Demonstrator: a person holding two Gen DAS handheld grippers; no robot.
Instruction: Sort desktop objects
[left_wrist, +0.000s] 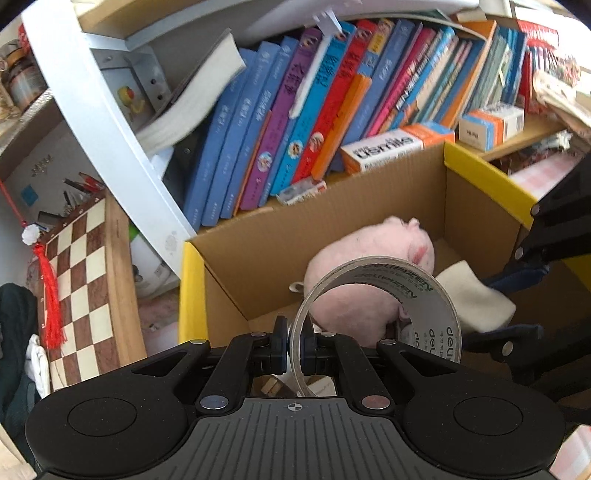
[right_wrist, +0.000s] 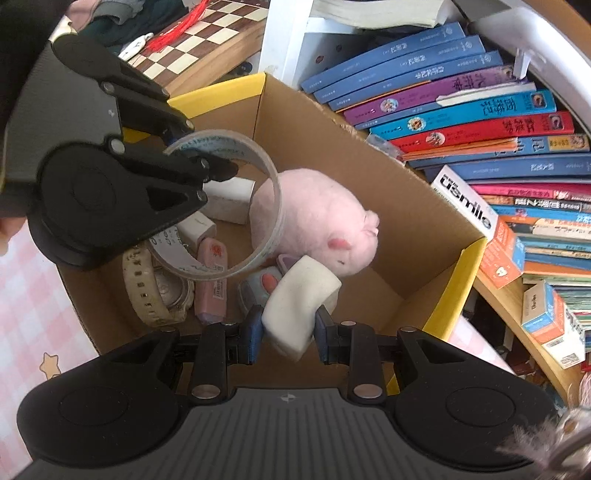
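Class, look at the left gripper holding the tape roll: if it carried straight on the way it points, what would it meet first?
Probably the pink plush pig lying in the cardboard box, seen through the tape roll; depth is unclear.

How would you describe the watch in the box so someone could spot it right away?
Find the cardboard box with yellow flaps in front of the bookshelf. The watch lies on its floor, at the end away from the books, beside a pink eraser. It is the only cream, ridged strap curled in a loop around a round dial.
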